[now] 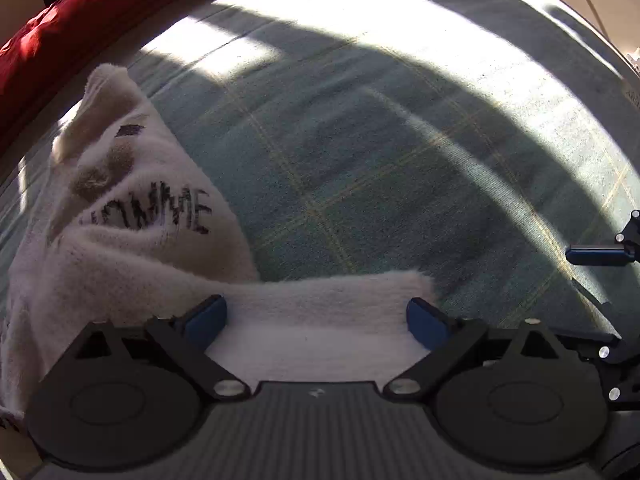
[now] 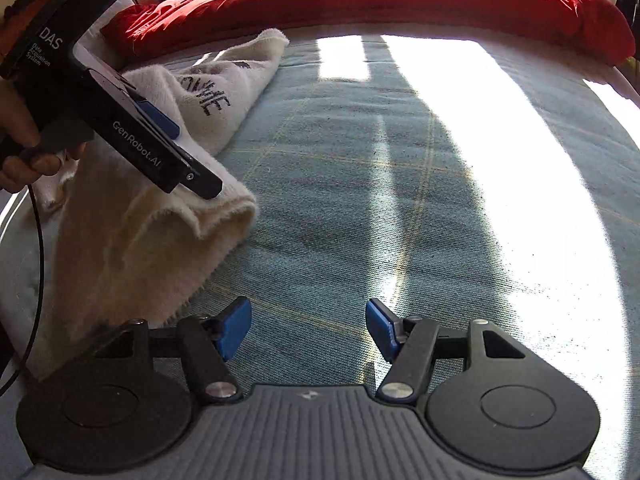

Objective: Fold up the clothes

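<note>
Cream-white fleece garment [image 1: 132, 248] with black lettering at nine o'clock, teal bedspread [image 1: 360, 160] with yellow plaid lines, red quilt [image 2: 380, 4] at twelve.

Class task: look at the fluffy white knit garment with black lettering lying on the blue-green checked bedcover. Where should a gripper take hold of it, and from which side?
Probably the fluffy white knit garment is best gripped at its free strip lying flat on the blue-green checked bedcover. Come from above, one pad on each side of the thin edge; the left gripper hangs open over it. The bunched lettered part looks too thick.
</note>
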